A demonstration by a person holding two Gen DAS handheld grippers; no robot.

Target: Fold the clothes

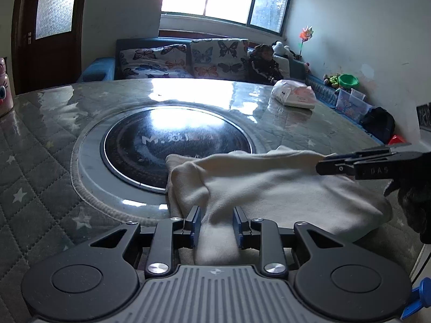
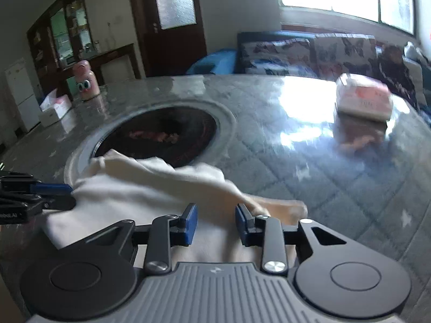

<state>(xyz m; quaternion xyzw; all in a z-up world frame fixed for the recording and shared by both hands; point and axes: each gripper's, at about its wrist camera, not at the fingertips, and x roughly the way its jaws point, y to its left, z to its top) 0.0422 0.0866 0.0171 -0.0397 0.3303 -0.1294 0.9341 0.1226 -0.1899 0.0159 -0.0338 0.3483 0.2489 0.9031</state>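
A cream garment [image 1: 269, 188] lies bunched on the near side of the table [image 1: 40, 161], its far-left corner over the round dark cooktop [image 1: 175, 145]. My left gripper [image 1: 216, 222] is shut on a raised ridge of the fabric that fills the gap between its blue pads. In the same view my right gripper [image 1: 323, 162] comes in from the right and pinches the garment's right edge. The right wrist view is blurred. It shows the cream garment [image 2: 134, 188] running between the pads of my right gripper [image 2: 216, 223], with the left gripper [image 2: 71, 195] at the fabric's left edge.
The table has a quilted grey star-print cover under glossy plastic. A pink-and-white tissue pack [image 1: 295, 94] lies at its far right. A pink cartoon bottle [image 2: 86, 83] stands at the far left. A butterfly-print sofa [image 1: 188, 59] runs behind the table, under a window.
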